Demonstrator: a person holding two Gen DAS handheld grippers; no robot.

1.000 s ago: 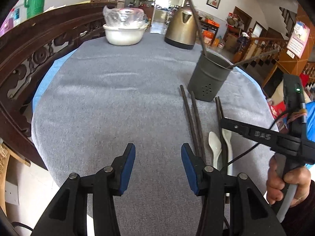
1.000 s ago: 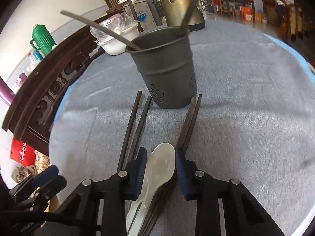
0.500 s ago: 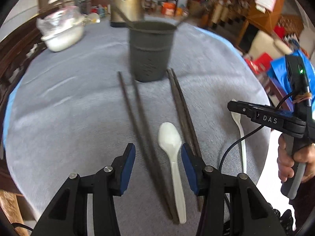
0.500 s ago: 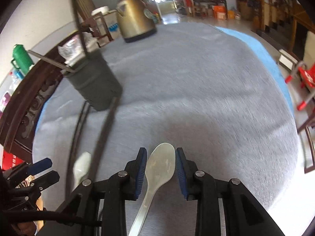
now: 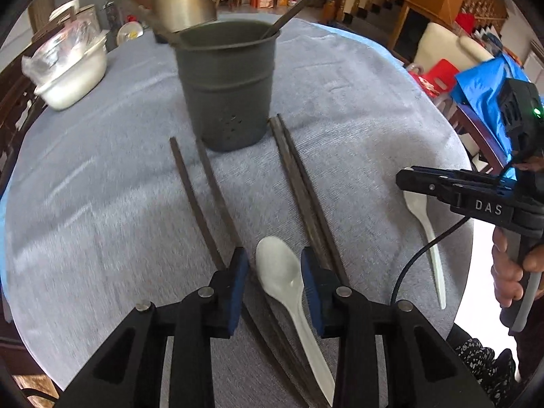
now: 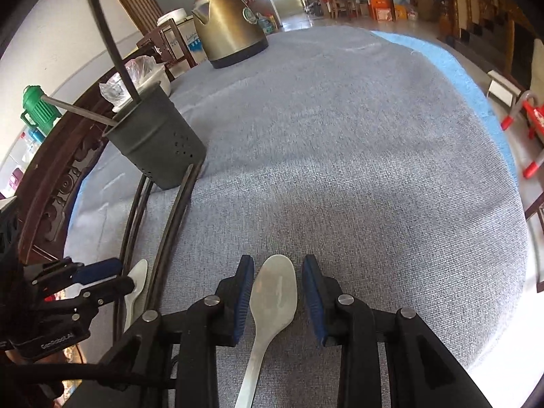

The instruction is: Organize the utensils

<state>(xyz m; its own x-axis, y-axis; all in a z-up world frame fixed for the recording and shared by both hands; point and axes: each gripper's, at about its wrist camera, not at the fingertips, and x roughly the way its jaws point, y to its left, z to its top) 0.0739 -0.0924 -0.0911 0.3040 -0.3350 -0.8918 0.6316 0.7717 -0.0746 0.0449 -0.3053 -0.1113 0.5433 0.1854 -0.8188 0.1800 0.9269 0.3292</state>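
Since a second ago both tongs have shifted sideways: the left tongs [image 5: 272, 273] now straddle a white spoon [image 5: 278, 268] near the surface's [image 5: 340, 78] near edge, and the right tongs [image 6: 278, 289] have carried a second white spoon [image 6: 275, 292] away from the chopsticks toward the right side. The left tongs' jaws are closing, with the spoon's bowl between them and small gaps on both sides, so the pads do not press it. The right tongs' jaws sit partly spread with the second spoon's bowl between them; whether they pinch its handle farther back I cannot tell. A dark utensil holder [image 5: 226, 85] stands upright mid-surface with two chopsticks leaning out of it. One chopstick pair [image 5: 204, 197] lies on the cloth from the holder's left foot toward the near edge, another pair [image 5: 302, 190] from its right. A kettle [image 6: 227, 23] and a wrapped white bowl [image 5: 68, 68] sit toward the far edge.
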